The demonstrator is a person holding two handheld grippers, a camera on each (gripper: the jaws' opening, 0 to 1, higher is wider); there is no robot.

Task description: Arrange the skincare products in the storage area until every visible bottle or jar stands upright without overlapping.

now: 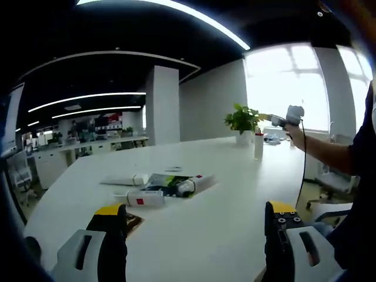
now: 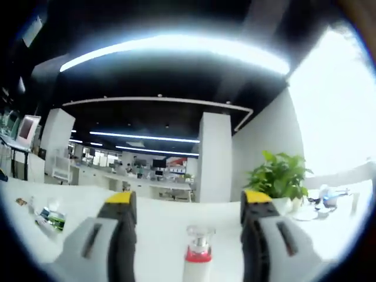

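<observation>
The right gripper (image 2: 187,226), jaws wide, has an upright bottle (image 2: 198,254) dead ahead between them, while the left gripper (image 1: 194,226), also wide, hangs back from the lying products (image 1: 167,187).

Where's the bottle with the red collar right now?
In the right gripper view the bottle stands upright on the white table, low in the middle between the open right gripper jaws, left of the plant.
</observation>
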